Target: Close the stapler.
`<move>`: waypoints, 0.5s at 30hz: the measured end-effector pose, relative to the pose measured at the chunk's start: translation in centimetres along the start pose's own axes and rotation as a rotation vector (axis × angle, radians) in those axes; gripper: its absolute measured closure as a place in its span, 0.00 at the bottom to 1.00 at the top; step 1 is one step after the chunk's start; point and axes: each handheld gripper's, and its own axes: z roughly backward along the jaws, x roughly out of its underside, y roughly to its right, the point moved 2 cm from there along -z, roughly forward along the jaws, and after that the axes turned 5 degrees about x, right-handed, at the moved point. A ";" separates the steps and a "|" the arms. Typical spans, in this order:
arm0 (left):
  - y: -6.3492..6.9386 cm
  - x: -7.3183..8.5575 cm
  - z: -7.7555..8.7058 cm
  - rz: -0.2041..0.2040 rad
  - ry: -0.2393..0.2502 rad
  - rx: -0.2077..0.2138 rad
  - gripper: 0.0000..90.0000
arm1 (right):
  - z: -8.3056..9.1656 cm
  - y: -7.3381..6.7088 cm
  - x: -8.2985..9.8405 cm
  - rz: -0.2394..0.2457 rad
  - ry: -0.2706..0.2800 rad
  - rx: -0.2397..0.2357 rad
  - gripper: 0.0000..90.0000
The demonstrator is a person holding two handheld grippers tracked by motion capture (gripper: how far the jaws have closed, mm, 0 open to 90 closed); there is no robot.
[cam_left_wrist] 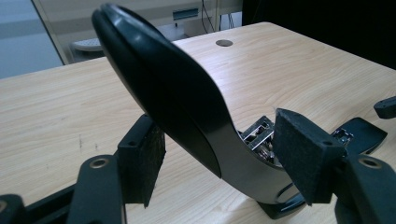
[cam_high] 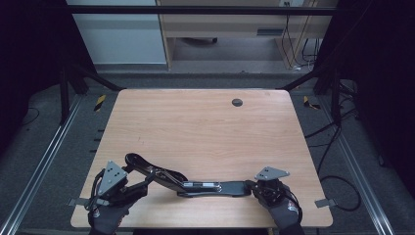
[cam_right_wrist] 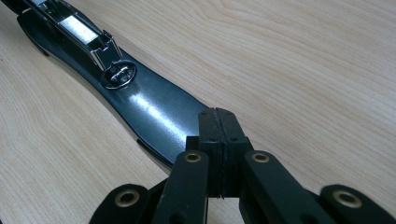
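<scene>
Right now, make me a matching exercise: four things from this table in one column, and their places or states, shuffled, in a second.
Things:
1. stapler's top arm
2. stapler's base
3. right gripper
4. round grommet

Places or states:
A. set in the table near its far edge
B. jaws shut, tips at the base's end
C. raised at a slant between the pads of the left gripper
D. lying flat on the table

Pairs: 1-C, 2-D, 3-B, 4-A.
</scene>
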 end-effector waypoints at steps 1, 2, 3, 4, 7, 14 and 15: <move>0.0 0.0 -0.1 0.000 0.000 -0.001 0.38 | -0.1 0.0 0.0 -0.002 0.003 -0.002 1.00; 0.0 -0.1 -0.2 0.001 -0.001 -0.002 0.38 | -0.1 0.0 0.0 0.002 0.002 -0.003 1.00; -0.1 -0.1 -0.3 0.002 0.000 -0.001 0.39 | -0.1 0.0 0.0 0.002 -0.001 -0.002 1.00; -0.1 -0.1 -0.3 0.003 -0.001 -0.001 0.39 | -0.1 0.0 0.0 0.001 0.000 -0.004 1.00; -0.3 -0.2 -0.4 0.006 -0.001 -0.006 0.40 | -0.2 0.0 0.0 0.008 -0.002 -0.004 1.00; -0.7 -0.7 -0.2 0.017 0.021 -0.018 0.45 | -0.4 -0.2 0.0 0.002 0.001 -0.004 1.00; -0.7 -0.7 -0.1 0.018 0.022 -0.019 0.46 | -0.4 -0.2 0.0 -0.003 0.000 -0.012 1.00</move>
